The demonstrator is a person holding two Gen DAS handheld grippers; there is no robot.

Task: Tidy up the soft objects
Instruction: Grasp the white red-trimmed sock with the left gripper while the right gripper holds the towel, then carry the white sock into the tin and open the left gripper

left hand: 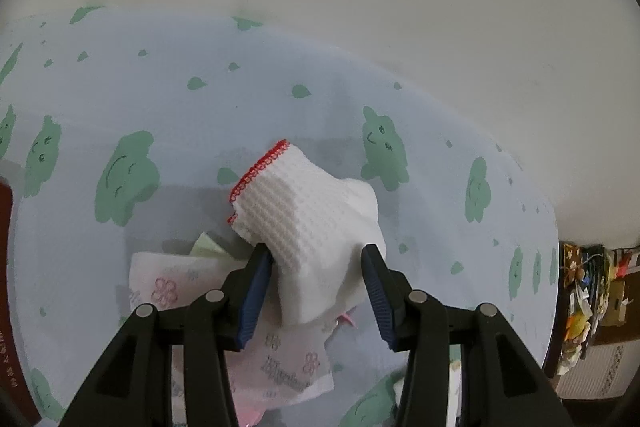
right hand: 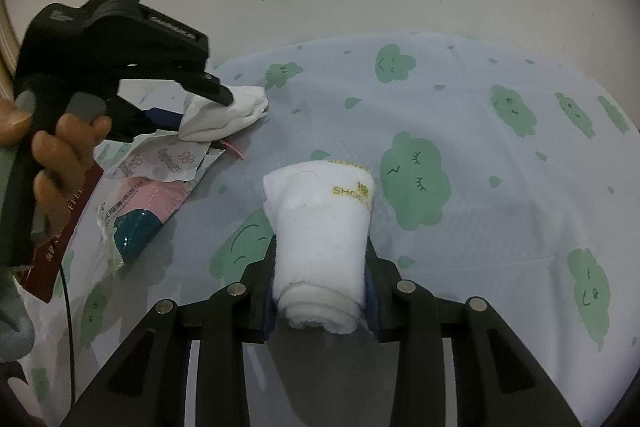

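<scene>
Right wrist view: right gripper (right hand: 320,287) clamps a rolled white towel (right hand: 320,227) above the cloud-print tablecloth (right hand: 500,187).
Left gripper (left hand: 316,291): clamped on a red-edged white cloth (left hand: 308,211).
Beneath: floral packets (left hand: 280,355).

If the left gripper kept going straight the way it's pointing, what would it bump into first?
Probably the white cloth with red stitching between the left gripper fingers, then the flowery wrapper lying on the tablecloth underneath. Depth is hard to judge here.
</scene>
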